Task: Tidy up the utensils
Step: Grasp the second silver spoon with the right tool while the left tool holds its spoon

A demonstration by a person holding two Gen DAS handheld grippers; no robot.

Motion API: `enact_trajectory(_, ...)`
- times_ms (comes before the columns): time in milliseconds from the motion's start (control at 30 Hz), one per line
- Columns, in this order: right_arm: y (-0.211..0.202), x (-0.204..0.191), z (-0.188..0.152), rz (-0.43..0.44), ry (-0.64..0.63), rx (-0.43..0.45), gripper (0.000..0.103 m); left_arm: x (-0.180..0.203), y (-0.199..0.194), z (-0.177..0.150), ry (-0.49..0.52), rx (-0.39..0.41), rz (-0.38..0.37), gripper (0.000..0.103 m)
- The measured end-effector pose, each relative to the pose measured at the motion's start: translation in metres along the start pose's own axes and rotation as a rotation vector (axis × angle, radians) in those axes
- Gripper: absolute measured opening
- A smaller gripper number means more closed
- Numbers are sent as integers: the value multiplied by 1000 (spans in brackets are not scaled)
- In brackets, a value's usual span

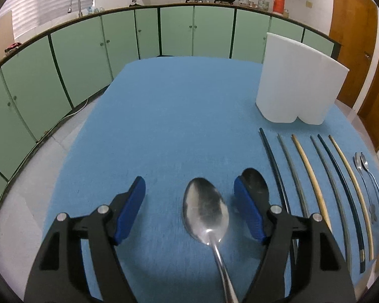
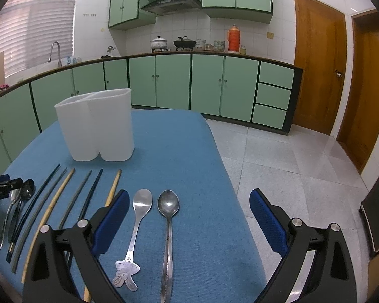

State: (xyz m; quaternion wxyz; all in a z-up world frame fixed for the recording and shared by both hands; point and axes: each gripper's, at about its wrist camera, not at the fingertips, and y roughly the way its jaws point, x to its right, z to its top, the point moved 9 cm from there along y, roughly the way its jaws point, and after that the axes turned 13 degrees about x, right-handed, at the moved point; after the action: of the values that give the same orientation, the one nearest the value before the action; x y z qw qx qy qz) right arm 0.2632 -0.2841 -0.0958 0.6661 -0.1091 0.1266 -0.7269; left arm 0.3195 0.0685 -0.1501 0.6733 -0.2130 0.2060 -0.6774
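Note:
My left gripper (image 1: 189, 197) is open and hovers over a large steel spoon (image 1: 206, 210) lying between its fingers on the blue table. A second large spoon (image 1: 256, 184) lies partly behind the right finger. Several chopsticks (image 1: 310, 174) lie in a row to the right, then two small spoons (image 1: 366, 171). A white two-compartment holder (image 1: 298, 80) stands behind them. My right gripper (image 2: 188, 217) is open above a flat-handled spoon (image 2: 140, 212) and a plain spoon (image 2: 168, 214). The chopsticks (image 2: 63, 197) and holder (image 2: 96, 126) lie to its left.
The blue table (image 1: 169, 116) ends at its right edge (image 2: 230, 184) over a tiled floor. Green cabinets (image 1: 88, 50) with a sink and pots run along the far wall. Wooden doors (image 2: 321, 70) stand at the right. The left gripper's tip (image 2: 2, 186) shows at the far left.

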Motion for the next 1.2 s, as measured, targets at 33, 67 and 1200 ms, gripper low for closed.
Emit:
enact_trajectory(33, 0, 0, 0, 1, 1, 1, 94, 0, 0, -2, -4, -9, 1, 65)
enact_trajectory(67, 1, -1, 0, 1, 1, 2, 94, 0, 0, -4, -7, -16, 2, 61)
enact_trajectory(1200, 55, -21, -32, 100, -76, -197, 62, 13, -20, 19, -31, 93, -111, 34)
